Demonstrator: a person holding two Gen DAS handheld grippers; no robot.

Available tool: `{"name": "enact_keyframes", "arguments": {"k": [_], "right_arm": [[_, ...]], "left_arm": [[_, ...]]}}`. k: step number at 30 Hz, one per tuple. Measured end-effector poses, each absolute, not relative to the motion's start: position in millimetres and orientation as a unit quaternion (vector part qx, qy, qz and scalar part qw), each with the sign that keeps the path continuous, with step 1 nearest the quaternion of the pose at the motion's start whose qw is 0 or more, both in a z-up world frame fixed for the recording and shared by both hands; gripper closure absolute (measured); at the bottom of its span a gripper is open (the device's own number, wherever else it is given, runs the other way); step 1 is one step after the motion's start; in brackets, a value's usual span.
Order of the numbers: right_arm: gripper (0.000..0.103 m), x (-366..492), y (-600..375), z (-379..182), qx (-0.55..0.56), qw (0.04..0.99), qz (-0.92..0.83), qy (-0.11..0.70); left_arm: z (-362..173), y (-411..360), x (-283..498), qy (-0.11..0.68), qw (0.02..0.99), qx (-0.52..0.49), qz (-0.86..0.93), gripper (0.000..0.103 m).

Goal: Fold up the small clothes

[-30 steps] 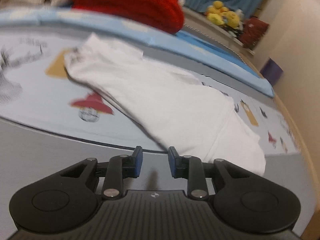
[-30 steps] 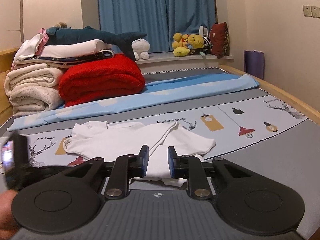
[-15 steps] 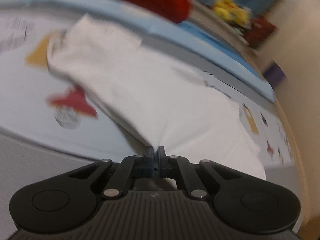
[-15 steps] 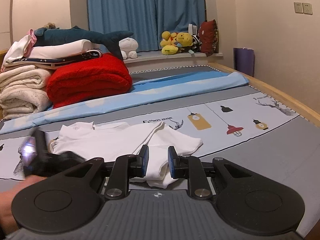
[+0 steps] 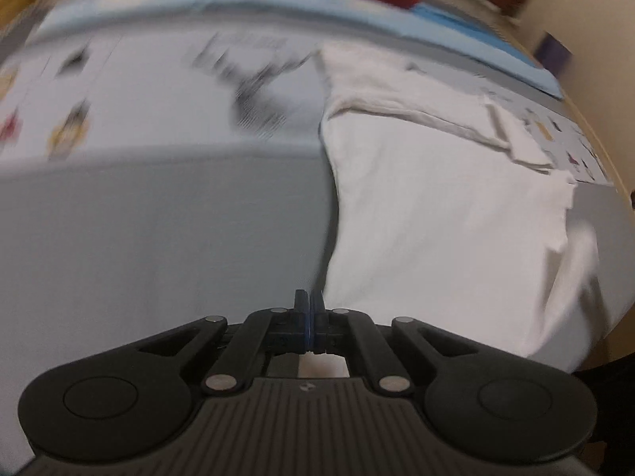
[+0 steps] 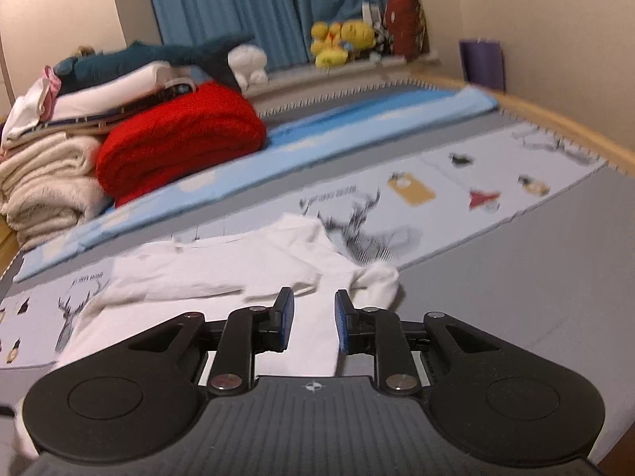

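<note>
left gripper (image 5: 308,309) pinched on white shirt (image 5: 436,214) hem at 6 o'clock, right gripper (image 6: 313,323) fingers apart above the shirt

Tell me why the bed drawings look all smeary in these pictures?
Left wrist view: motion blur streaks the bed sheet prints, while the left gripper stays sharp. Right wrist view: milder blur, but the deer print and white shirt edges smear; fisheye bends the bed's wooden edge.

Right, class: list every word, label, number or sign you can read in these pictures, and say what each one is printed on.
None can be read.
Printed line above the deer drawing on the bedsheet: too blurred.
Small lettering above the left deer: too blurred.
Dark smear of print on the sheet in the left wrist view: motion-blurred, illegible.
</note>
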State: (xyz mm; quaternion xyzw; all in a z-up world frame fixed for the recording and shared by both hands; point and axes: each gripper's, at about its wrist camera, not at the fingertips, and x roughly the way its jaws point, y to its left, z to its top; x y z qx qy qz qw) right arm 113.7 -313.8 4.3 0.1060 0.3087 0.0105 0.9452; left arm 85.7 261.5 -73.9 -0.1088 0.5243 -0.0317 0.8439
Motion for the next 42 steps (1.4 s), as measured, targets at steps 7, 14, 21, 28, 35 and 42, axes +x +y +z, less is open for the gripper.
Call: {"name": "enact_keyframes", "arguments": {"k": [7, 14, 21, 28, 35, 42], "right_arm": [[0.065, 140.9, -283.3, -41.6, 0.125, 0.89, 0.052, 0.436], [0.065, 152.0, -267.4, -102.4, 0.073, 0.815, -0.024, 0.575], [0.093, 140.4, -254.9, -119.0, 0.024, 0.798, -0.001, 0.602], [0.099, 123.6, -279.8, -57.6, 0.158, 0.878, 0.063, 0.447], [0.095, 128.5, -308.9, -85.3, 0.162, 0.847, -0.034, 0.505], [0.076, 124.0, -317.5, -85.9, 0.153, 0.839, -0.025, 0.521]], "left_arm": [[-78.3, 265.5, 86.8, 0.542, 0.827, -0.137, -0.061, 0.06], [-106.5, 234.4, 100.2, 0.58, 0.806, -0.084, -0.084, 0.06], [-122.0, 214.1, 92.3, 0.601, 0.795, -0.035, -0.078, 0.095], [-66.3, 247.9, 56.9, 0.499, 0.824, -0.203, -0.175, 0.099], [-109.5, 226.6, 55.2, 0.599, 0.792, -0.039, -0.109, 0.102], [-106.9, 205.3, 60.6, 0.579, 0.795, -0.09, -0.153, 0.073]]}}
